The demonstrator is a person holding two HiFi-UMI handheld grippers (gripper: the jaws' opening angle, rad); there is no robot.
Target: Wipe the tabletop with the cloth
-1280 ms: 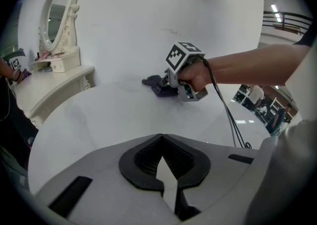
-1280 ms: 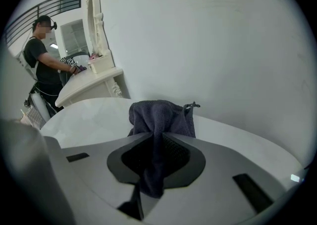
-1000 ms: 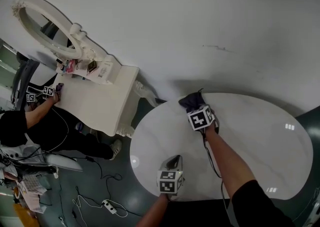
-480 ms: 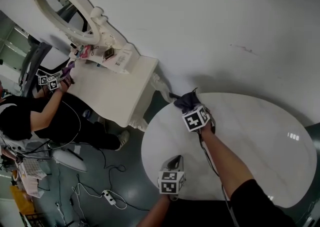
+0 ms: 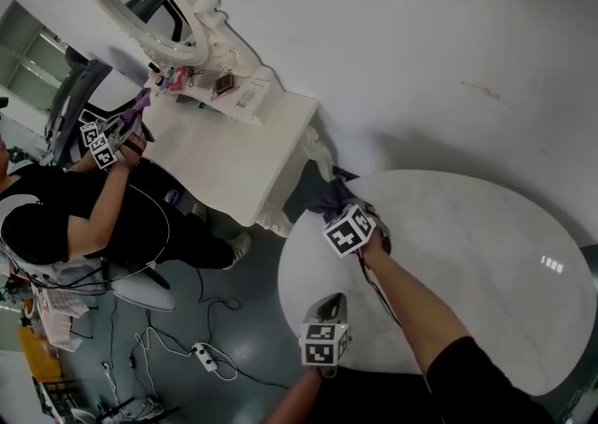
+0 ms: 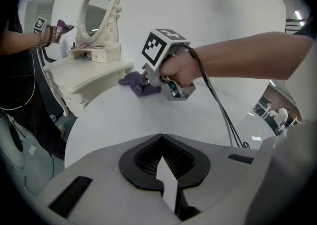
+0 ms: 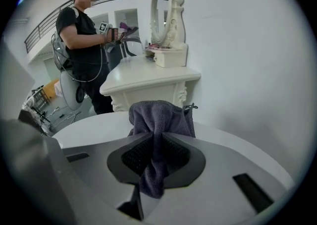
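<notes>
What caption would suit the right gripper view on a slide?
Right tongs shut on a dark purple cloth, white tabletop beyond.

No word, number or brand can be read in any view. The marker cube (image 5: 348,230) on the right tool (image 5: 337,208) and the marker cube (image 5: 324,342) on the left tool (image 5: 325,300) carry only black-and-white square patterns, with no letters or digits. The markers (image 5: 97,148) held by the second person beside the dressing table (image 5: 234,161) show the same kind of pattern. A small white box (image 5: 246,95) on the dressing table has dark print on it, but it is too small and blurred to read.
</notes>
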